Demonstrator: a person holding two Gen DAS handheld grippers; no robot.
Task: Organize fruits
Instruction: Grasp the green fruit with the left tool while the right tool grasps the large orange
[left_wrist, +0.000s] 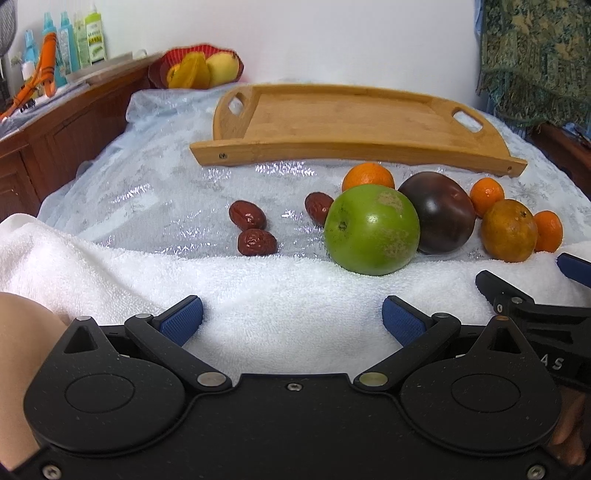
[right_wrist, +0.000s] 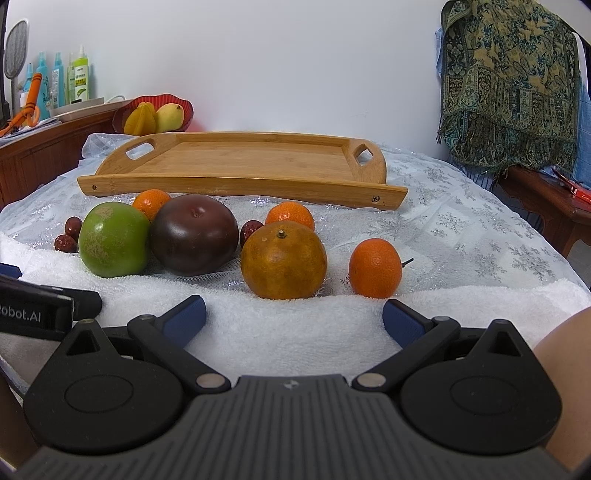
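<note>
A table draped in a silvery lace cloth (right_wrist: 461, 229) fills the view against a plain white wall, with a white towel (left_wrist: 280, 291) laid along its near edge. At the back of the cloth sits the bamboo tray (right_wrist: 236, 162), bare, well apart from both grippers. In front of it the fruit lies loose: a green apple (left_wrist: 371, 229) touching a dark plum (left_wrist: 439, 212), a mottled orange (right_wrist: 283, 260) just beside them, small tangerines (right_wrist: 375, 267) scattered around, and three red dates (left_wrist: 247, 215) to the left. The left gripper (left_wrist: 291, 321) and the right gripper (right_wrist: 293, 317) both hover over the towel, fingers spread wide and holding nothing. No fruit is on the tray, so sorting looks not yet begun; the next move likely calls for reaching forward and closing on the nearest fruit.
</note>
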